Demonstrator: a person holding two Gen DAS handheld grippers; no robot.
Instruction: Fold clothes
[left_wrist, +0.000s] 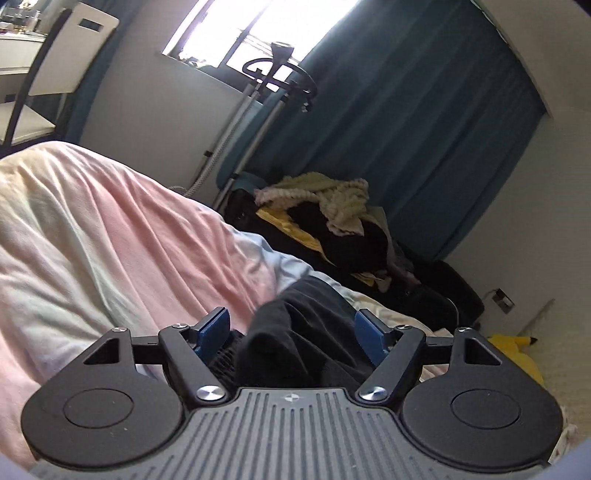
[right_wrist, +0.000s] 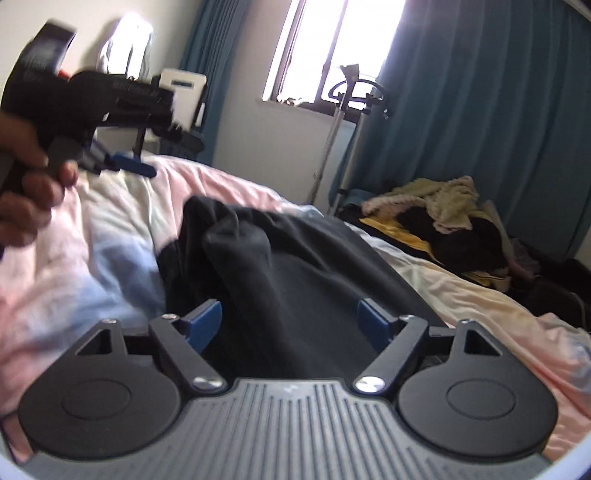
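Two grippers, both with jaws spread wide, nothing held. Left gripper (left_wrist: 293, 328) sits low over the near end of the dark garment (left_wrist: 306, 332); fabric bunches up between its blue pads (left_wrist: 214, 328) but they stand apart from it. Right gripper (right_wrist: 290, 325) same story, jaws apart over the broad flat part of the garment. Right wrist view also shows the left gripper up at the left, blurred, held in a hand (right_wrist: 33, 184).

Garment lies crumpled on the pink and white bedspread (left_wrist: 110, 229), one rounded fold sticking up toward the window (left_wrist: 266, 26). Looks like soft, light knit or jersey: limp, will drape and sag, no stiffness, not fragile. Likely best pinched at an edge or corner, one per gripper, then lifted and spread flat; exact hem or corner not clear from here. Laundry pile (right_wrist: 439, 221) sits well apart by the teal curtain (right_wrist: 480, 110).
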